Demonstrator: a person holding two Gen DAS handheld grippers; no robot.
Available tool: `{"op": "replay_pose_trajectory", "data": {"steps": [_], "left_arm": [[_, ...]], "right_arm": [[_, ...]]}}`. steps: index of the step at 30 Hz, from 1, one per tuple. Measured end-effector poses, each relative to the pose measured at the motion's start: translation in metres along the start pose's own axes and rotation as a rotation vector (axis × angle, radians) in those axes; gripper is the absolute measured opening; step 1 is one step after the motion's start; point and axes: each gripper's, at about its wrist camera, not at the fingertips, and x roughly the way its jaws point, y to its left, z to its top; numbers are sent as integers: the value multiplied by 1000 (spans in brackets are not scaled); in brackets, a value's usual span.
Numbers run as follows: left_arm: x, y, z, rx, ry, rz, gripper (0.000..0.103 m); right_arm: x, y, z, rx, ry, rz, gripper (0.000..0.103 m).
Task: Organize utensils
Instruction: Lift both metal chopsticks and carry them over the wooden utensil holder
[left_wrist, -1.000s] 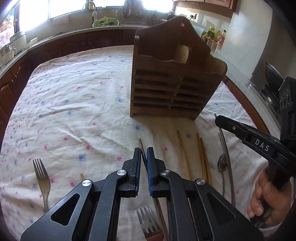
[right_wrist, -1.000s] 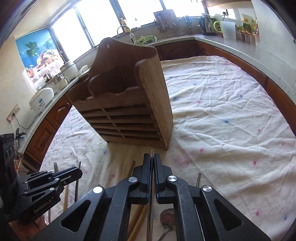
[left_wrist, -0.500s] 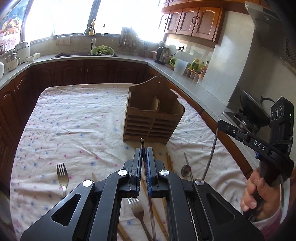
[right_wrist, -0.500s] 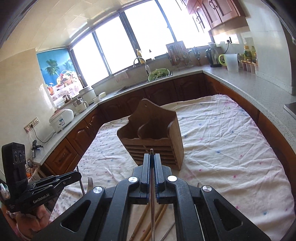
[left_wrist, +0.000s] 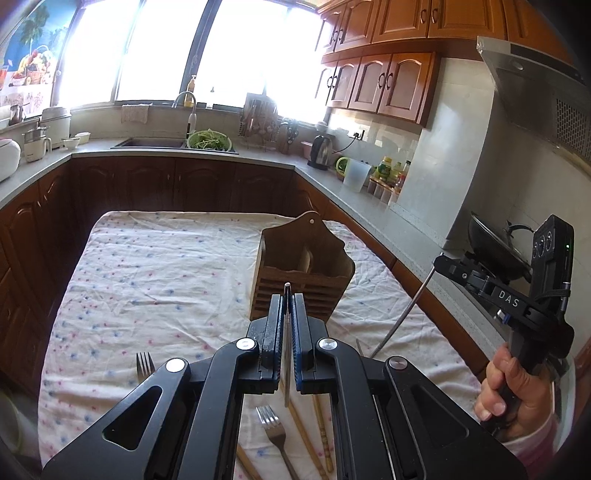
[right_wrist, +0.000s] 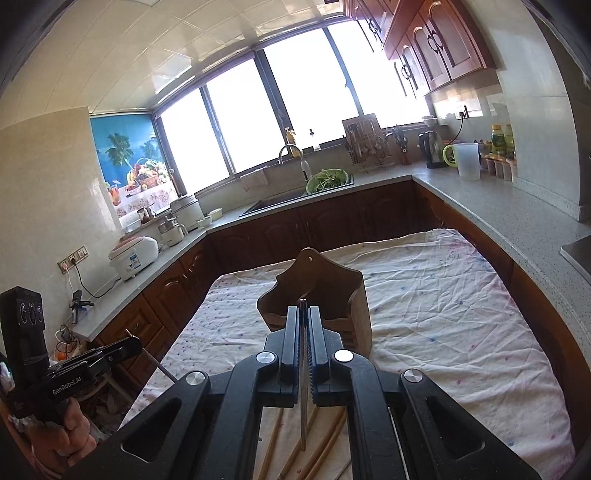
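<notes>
Fingers (left_wrist: 275, 332) of your left gripper (left_wrist: 287, 328) and right gripper (right_wrist: 303, 343) each clamp a thin metal utensil (left_wrist: 286, 314), both held above chopsticks (left_wrist: 306, 439) and fork (left_wrist: 273, 432) on the worktop (left_wrist: 147, 280), wooden holder (left_wrist: 303, 269) beyond.

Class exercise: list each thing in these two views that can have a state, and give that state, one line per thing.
Left claw: shut on a thin metal utensil.
Right claw: shut on a thin metal utensil.
Wooden utensil holder: upright on the tablecloth.
Forks: lying flat.
Chopsticks: lying flat.
</notes>
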Motion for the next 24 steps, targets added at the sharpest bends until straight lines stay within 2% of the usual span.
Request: {"op": "replay_pose_trajectory", "data": {"steps": [11, 24], "left_arm": [[-5, 5, 24, -10, -69, 0, 3], [2, 1, 107, 24, -240, -9, 4]], "right_arm": [[3, -3, 18, -1, -46, -7, 4], [18, -10, 94, -3, -204, -39, 4]]}}
